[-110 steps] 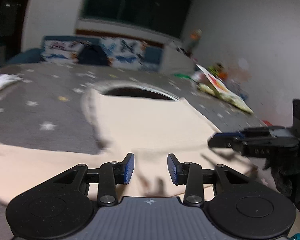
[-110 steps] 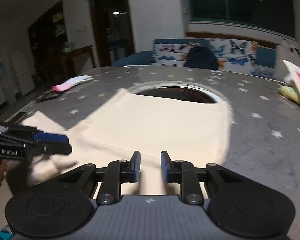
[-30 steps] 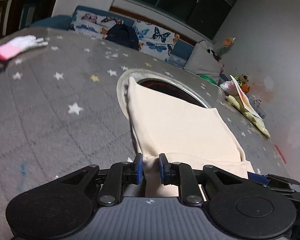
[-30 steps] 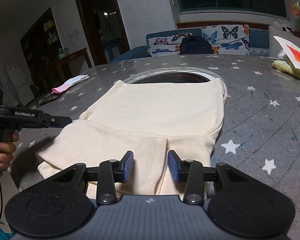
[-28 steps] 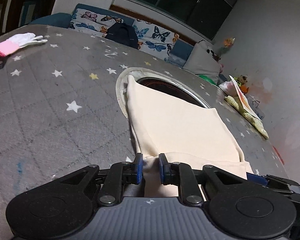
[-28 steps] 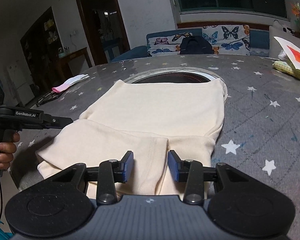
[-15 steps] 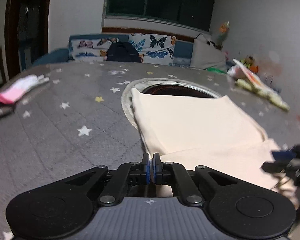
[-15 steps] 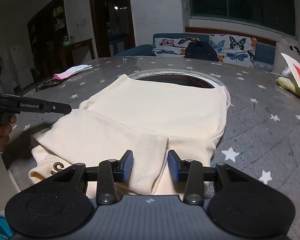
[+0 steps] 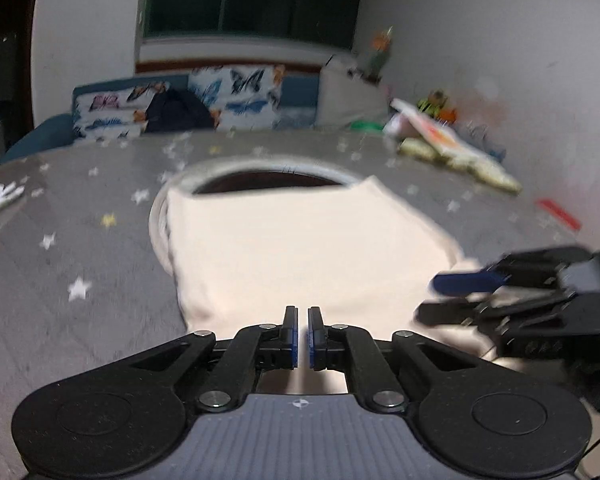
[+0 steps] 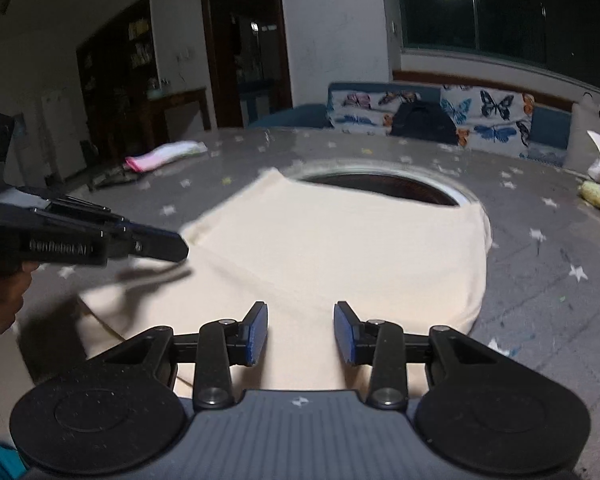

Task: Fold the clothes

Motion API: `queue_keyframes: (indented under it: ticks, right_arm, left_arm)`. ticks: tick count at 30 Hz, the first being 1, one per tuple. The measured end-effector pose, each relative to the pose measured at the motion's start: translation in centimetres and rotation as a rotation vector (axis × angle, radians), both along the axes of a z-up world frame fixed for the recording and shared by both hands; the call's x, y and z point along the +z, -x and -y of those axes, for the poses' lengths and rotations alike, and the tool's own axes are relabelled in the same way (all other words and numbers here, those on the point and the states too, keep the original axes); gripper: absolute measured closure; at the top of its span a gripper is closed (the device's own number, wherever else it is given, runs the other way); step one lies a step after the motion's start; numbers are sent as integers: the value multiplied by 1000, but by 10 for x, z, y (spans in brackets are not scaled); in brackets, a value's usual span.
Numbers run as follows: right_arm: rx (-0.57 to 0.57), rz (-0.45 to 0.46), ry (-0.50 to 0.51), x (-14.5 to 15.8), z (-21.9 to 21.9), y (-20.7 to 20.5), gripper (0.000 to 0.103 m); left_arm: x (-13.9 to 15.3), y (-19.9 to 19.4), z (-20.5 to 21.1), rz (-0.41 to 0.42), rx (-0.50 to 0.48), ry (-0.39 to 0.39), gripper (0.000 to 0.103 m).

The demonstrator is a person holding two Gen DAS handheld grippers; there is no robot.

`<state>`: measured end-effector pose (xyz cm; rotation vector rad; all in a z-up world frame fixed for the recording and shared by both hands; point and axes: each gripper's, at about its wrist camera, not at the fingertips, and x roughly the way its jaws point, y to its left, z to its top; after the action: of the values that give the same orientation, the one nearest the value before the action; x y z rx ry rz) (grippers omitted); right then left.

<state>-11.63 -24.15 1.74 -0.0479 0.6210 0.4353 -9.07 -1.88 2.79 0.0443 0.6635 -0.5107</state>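
Observation:
A cream garment (image 9: 300, 248) lies partly folded on the grey star-patterned table (image 9: 80, 240), its far edge over a round opening (image 9: 268, 178). My left gripper (image 9: 303, 338) is nearly closed over the garment's near edge, with only a thin gap between the pads; whether cloth is pinched is unclear. In the right wrist view the garment (image 10: 340, 248) fills the middle, and my right gripper (image 10: 301, 332) is open above its near part. The left gripper (image 10: 140, 242) also shows there at the left, over the garment's left edge.
A pink and white cloth (image 10: 164, 156) lies at the table's far left. Papers and a yellow-green bundle (image 9: 456, 152) lie at the far right. A butterfly-print sofa (image 10: 428, 116) with a dark bag stands behind the table.
Both grippers have risen and pulled back from the garment. The left gripper has swung to the right and its pads show a slight gap. The right gripper stays open.

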Motion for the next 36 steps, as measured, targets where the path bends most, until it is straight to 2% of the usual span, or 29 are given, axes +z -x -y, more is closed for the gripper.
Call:
queue_keyframes:
  ticks: [3,6,9,12,15,19,24,29,31,33,36]
  right_arm:
    - [1,-6,2,2,4,3,71]
    - [34,7,19,9,4,15,71]
    - [84,15,49,11,0,26,71]
    - [123,2,94,4,-6,33,71]
    - [126,11,120,3,-6,40,71]
    - [130,18,118,11,2,51,71]
    - [132,-2,135,6,9,60,71]
    - [133,2,124,19,20,72,70]
    - [139,3,158,22,23,79,69]
    - [149,1,193,23,26,86,62]
    - [183,0,242,21,24,96,61]
  left_arm:
    - [-4,-1,-4,-19,-2,8,97]
    - [4,9,-6,17,-33,-7,94]
    - [7,25,-5,41,-100,-18,94]
    - [-2,35,3,27,-149,-55,94]
    - [-6,44,7,39,-168,-91,91]
    - [4,56,-1,65,-215,-90,89]
    - [6,78,-4,100,-314,-171,85]
    - [-1,98,-4,132,-395,-254,75]
    - [-4,102,-3,143,-412,-277,71]
    - [-6,104,2,169,-427,-296,70]
    - [-10,107,11,218,-450,-321,65]
